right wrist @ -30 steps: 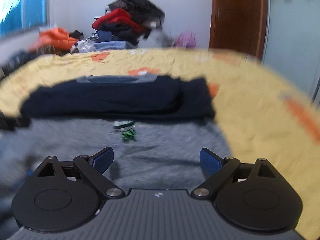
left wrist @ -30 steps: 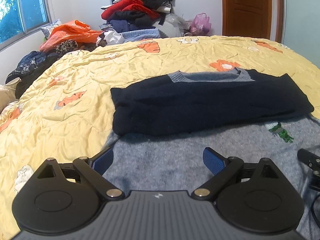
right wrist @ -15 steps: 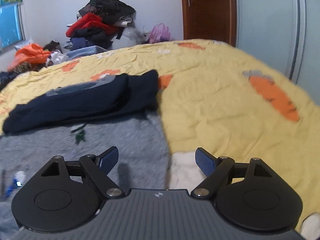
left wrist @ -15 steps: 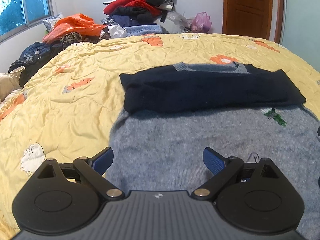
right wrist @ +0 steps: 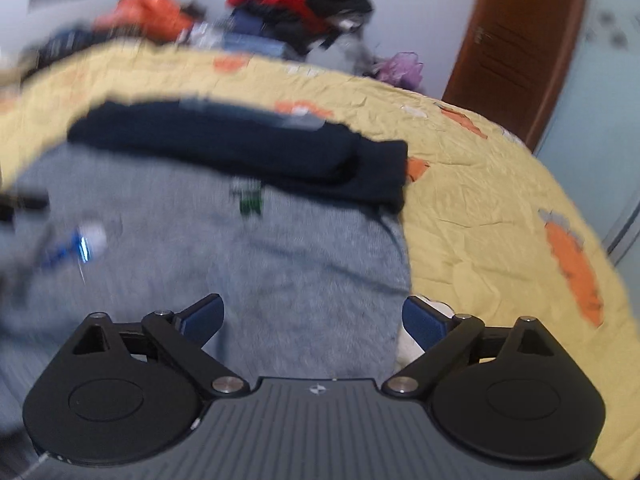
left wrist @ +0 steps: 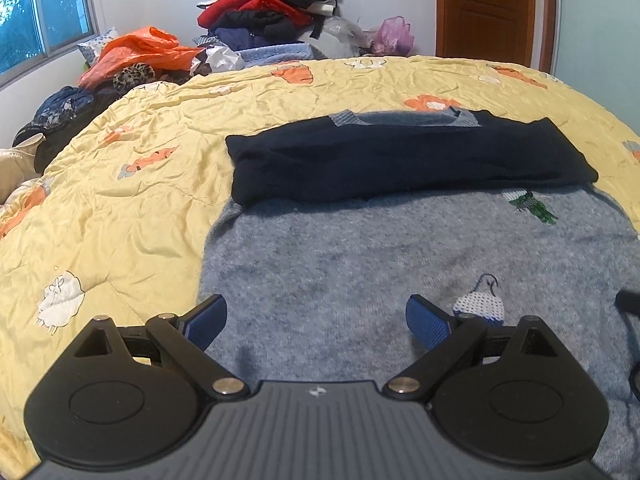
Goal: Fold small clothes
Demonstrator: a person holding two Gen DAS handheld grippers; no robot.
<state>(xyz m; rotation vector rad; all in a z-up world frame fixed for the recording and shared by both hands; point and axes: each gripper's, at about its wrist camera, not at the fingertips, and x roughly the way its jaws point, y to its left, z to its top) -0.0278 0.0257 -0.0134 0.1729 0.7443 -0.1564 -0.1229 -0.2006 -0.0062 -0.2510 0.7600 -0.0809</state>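
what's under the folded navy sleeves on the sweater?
The navy sleeves lie folded across the upper part of the grey sweater, just below its collar. A green motif peeks out beneath them. The chest under them is covered, so any pattern there is hidden.

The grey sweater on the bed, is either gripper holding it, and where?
Neither. The left gripper and right gripper are over the grey sweater, nothing gripped; the right's jaws are opening.
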